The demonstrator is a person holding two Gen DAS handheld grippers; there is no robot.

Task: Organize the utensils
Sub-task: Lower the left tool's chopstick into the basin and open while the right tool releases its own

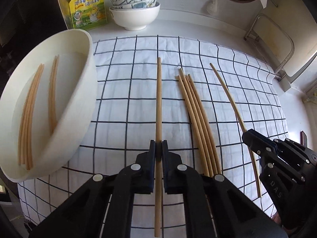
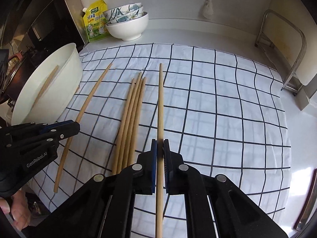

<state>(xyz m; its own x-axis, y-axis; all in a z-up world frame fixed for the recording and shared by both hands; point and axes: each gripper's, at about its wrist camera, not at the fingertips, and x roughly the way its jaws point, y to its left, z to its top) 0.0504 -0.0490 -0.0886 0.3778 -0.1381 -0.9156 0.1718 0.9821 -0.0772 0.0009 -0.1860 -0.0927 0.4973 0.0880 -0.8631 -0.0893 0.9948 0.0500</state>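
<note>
My left gripper (image 1: 158,148) is shut on a wooden chopstick (image 1: 158,99) that points forward over the checked cloth (image 1: 122,91); it shows in the right wrist view (image 2: 77,128) with its chopstick (image 2: 93,93). My right gripper (image 2: 160,148) is shut on another chopstick (image 2: 160,103); it shows in the left wrist view (image 1: 246,135) with its chopstick (image 1: 227,91). A bundle of several chopsticks (image 1: 196,117) lies on the cloth between them, also seen in the right wrist view (image 2: 131,117). A white oval tub (image 1: 85,91) at the left holds several chopsticks (image 1: 29,115).
Stacked bowls (image 1: 134,10) and a yellow-green pouch (image 1: 89,6) stand at the back. A metal rack (image 1: 277,45) stands at the right. In the right wrist view the tub (image 2: 67,75) is at the left and the rack (image 2: 287,45) at the right.
</note>
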